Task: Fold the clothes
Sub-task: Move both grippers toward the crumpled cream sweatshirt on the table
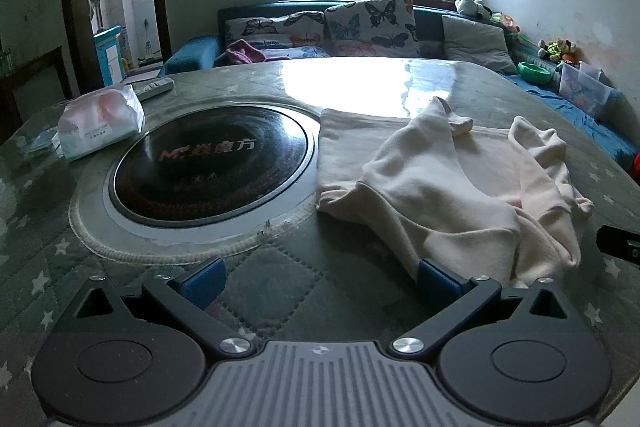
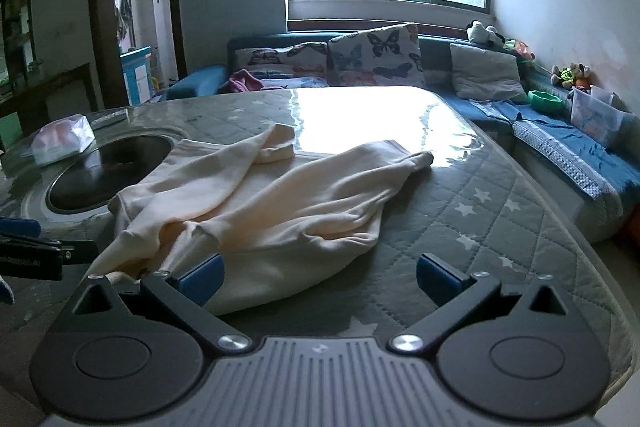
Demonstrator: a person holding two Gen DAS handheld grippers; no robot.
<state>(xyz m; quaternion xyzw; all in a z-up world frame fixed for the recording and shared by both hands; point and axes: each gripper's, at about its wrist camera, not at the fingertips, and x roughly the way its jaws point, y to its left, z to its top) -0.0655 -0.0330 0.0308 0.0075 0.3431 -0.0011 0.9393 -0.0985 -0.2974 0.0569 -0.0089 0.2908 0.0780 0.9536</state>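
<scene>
From the left wrist view, our left gripper [image 1: 320, 279] is spread wide and holds nothing; the cream garment [image 1: 440, 179] lies crumpled in the right half of the frame, its near hem touching the right blue pad. We judge a careless pinch could catch only one layer and drag the heap onto the cooktop [image 1: 210, 165] beside it.

From the right wrist view, our right gripper [image 2: 318, 277] is equally wide and empty (hem at its left pad). The table [image 2: 500, 227] lies bare at right, but its edge curves close.

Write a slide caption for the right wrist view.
Open right gripper faces a crumpled cream garment on the quilted table.
</scene>
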